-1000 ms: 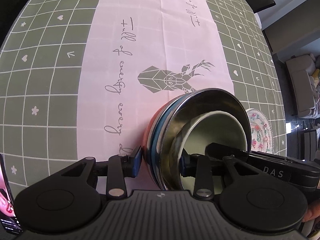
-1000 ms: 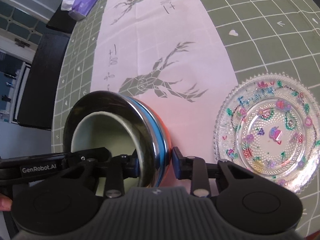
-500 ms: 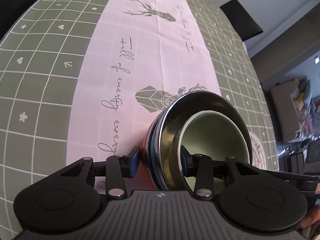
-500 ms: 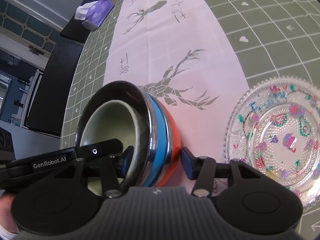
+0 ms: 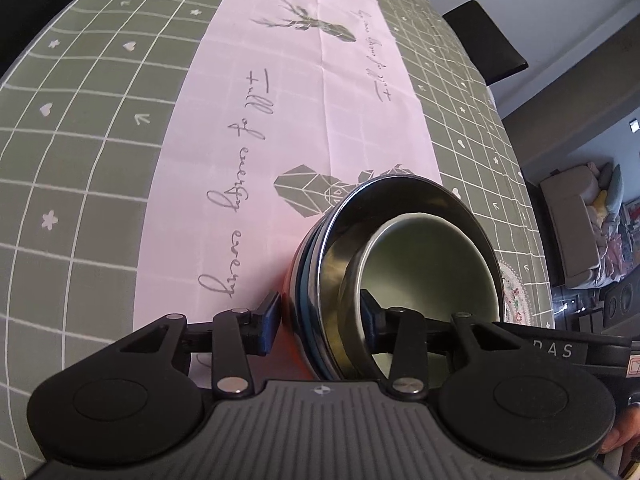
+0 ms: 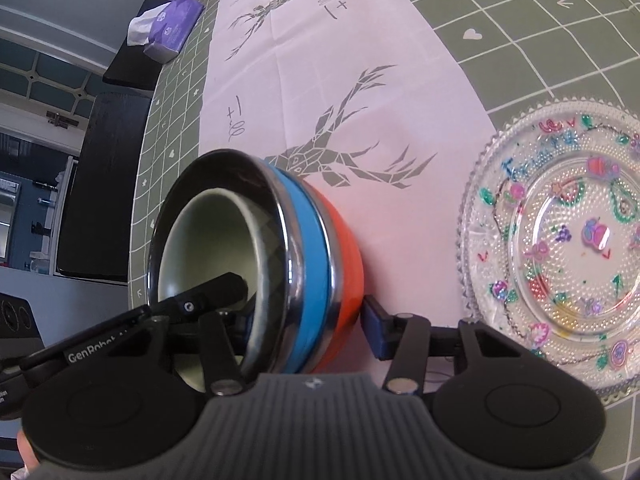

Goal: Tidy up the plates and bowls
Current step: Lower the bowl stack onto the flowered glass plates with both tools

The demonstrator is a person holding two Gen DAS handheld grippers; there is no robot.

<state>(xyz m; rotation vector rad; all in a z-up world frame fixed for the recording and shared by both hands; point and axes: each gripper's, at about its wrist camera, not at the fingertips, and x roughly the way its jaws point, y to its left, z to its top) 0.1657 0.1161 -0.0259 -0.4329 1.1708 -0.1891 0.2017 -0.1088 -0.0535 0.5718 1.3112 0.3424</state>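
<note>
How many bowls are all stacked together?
4 show, nested: the orange bowl outermost, then the blue bowl, the shiny steel bowl, and the pale green ceramic bowl innermost. More could hide between them.

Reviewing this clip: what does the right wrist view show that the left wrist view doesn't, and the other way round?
Right wrist only: the tissue pack, and the glass plate's whole painted face; the left view catches just its rim.
Left wrist only: the sofa off to the right.
Both: the nested bowls, tilted on the deer runner, with each gripper's jaws straddling the rim. The right gripper's jaws are closing.
</note>
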